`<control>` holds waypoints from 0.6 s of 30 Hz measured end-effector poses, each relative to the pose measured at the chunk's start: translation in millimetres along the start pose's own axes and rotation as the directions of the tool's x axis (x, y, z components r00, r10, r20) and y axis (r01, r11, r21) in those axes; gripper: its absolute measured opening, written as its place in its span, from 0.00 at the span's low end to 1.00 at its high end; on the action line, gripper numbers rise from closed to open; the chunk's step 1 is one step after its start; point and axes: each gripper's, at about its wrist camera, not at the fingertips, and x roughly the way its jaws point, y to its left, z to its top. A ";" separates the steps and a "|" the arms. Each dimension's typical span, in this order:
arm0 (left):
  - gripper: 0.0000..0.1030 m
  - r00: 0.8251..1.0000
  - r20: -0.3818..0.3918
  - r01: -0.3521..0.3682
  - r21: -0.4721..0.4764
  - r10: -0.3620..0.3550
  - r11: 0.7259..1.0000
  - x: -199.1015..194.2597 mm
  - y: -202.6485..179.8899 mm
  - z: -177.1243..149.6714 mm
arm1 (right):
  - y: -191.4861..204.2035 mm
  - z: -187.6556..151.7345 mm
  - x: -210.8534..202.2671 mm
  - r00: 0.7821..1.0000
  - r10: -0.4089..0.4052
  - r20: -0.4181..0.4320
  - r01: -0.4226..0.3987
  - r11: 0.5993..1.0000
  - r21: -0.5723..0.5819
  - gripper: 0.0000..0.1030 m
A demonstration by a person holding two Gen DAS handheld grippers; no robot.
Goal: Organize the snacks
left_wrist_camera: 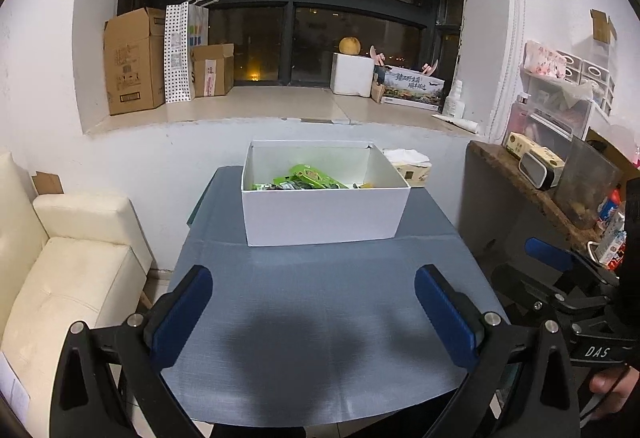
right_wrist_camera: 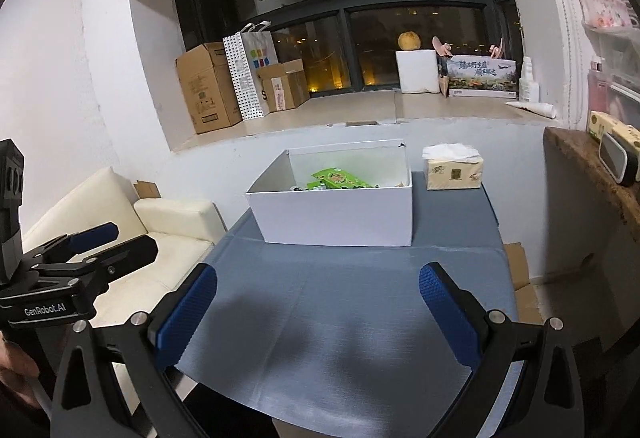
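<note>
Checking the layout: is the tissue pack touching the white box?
Apart. The right wrist view shows blue tablecloth between the tissue pack and the white box.

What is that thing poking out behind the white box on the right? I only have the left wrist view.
Observer: A tissue pack. The right wrist view shows it whole, standing on the table by the far right corner of the white box, with a gap between them.
Operator: Anything on the floor on that side?
Observer: Yes, flattened cardboard lies on the floor beside the table's right edge.
Operator: Any marking on my left tool?
Observer: The left tool reads GenRobot.AI on its side.
</note>
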 end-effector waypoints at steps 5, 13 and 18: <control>1.00 1.000 -0.016 0.002 0.001 -0.002 1.000 4.6 0.9 -1.6 | 1.8 -0.2 1.6 1.000 0.002 -0.008 -0.002 1.000 -0.003 1.00; 1.00 0.999 -0.037 -0.002 0.001 0.002 1.000 10.0 -0.4 -6.2 | 1.0 -0.6 2.0 1.000 0.004 -0.012 -0.004 1.000 -0.001 1.00; 1.00 0.999 -0.043 0.003 0.000 -0.003 1.000 11.3 -0.5 -5.9 | 1.4 -0.3 1.6 1.000 0.008 -0.009 -0.008 1.000 -0.004 1.00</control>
